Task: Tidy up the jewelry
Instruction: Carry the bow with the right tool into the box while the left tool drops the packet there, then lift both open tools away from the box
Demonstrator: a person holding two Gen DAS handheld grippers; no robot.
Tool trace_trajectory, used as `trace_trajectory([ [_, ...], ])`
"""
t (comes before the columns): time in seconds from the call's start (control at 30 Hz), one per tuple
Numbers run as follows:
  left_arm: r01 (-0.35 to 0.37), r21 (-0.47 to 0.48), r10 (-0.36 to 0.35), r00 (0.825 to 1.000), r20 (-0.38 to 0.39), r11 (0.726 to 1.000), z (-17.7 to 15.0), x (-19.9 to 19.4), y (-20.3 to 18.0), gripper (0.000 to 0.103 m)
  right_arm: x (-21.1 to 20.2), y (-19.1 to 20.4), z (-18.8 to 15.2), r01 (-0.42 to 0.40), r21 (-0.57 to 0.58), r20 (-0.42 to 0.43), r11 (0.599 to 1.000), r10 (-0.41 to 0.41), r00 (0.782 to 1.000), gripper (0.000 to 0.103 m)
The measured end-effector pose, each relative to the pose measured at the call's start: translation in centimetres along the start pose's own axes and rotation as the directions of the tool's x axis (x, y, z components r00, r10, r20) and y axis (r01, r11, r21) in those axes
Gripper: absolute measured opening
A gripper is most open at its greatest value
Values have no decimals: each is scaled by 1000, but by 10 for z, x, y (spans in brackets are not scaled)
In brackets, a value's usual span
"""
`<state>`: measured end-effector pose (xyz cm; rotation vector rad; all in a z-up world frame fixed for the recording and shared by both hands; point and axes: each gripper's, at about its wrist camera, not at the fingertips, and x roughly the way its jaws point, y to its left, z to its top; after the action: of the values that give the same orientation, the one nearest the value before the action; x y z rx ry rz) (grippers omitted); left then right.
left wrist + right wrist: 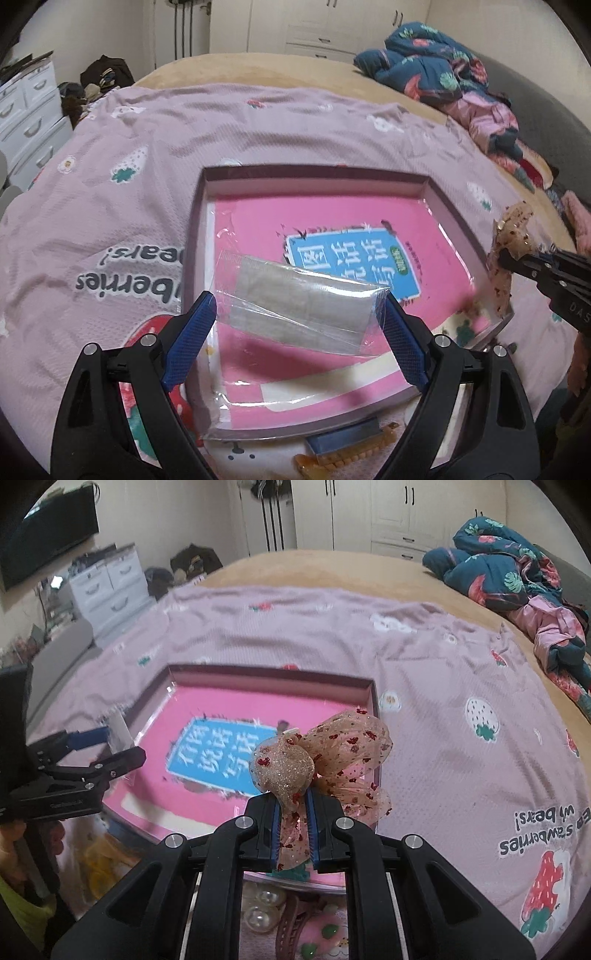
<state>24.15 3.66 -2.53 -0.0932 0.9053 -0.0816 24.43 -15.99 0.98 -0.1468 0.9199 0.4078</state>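
Note:
A shallow box (pixel 207 173) with a pink printed sheet in its bottom lies on the mauve bedspread; it also shows in the right wrist view (pixel 371 686). My left gripper (pixel 301 319) holds a clear plastic packet with a grey insert (pixel 303 308) between its blue pads, just above the box's near left part. My right gripper (pixel 293 819) is shut on a glittery peach mesh bow (pixel 321 760) and holds it over the box's right edge; the bow also shows in the left wrist view (pixel 511 236).
An amber hair claw (pixel 343 456) and a blue block (pixel 347 441) lie in front of the box. Pearl and pink hair clips (pixel 266 908) lie under my right gripper. Bundled clothes (pixel 517 568) sit at the far right of the bed.

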Motion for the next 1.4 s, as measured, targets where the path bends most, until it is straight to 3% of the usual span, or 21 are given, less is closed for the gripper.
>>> trace_trajectory([
  [0.23, -15, 41, 16, 999, -36, 999, -6, 12, -7, 82, 27, 1, -6, 1, 26, -62, 1000, 0, 998, 11],
  [0.4, -21, 36, 23, 999, -46, 999, -7, 14, -3, 83, 31, 1, -9, -29, 68, -39, 997, 31, 999, 17],
  [0.5, -21, 30, 22, 999, -49, 999, -6, 15, -2, 83, 28, 0, -13, -52, 89, -15, 995, 54, 998, 30],
  [0.57, -24, 26, 25, 999, -49, 999, -6, 15, 0, 85, 22, -2, -16, -69, 112, 15, 991, 68, 998, 47],
  [0.67, -21, 16, 22, 999, -47, 1000, -6, 14, 2, 85, 8, -6, -22, -90, 142, 63, 986, 82, 995, 59],
  [0.77, -22, 10, 22, 999, -44, 1000, -8, 11, 4, 91, -9, -13, -28, -98, 170, 107, 981, 80, 991, 68],
  [1.07, 2, -48, 0, 1000, 28, 999, -3, -26, 16, 94, -60, -22, -41, -91, 197, 213, 976, 48, 976, 91],
  [1.4, 15, -142, 7, 988, 157, 990, -5, -97, 41, 94, -114, -24, -45, -123, 194, 304, 973, 60, 951, 92],
])
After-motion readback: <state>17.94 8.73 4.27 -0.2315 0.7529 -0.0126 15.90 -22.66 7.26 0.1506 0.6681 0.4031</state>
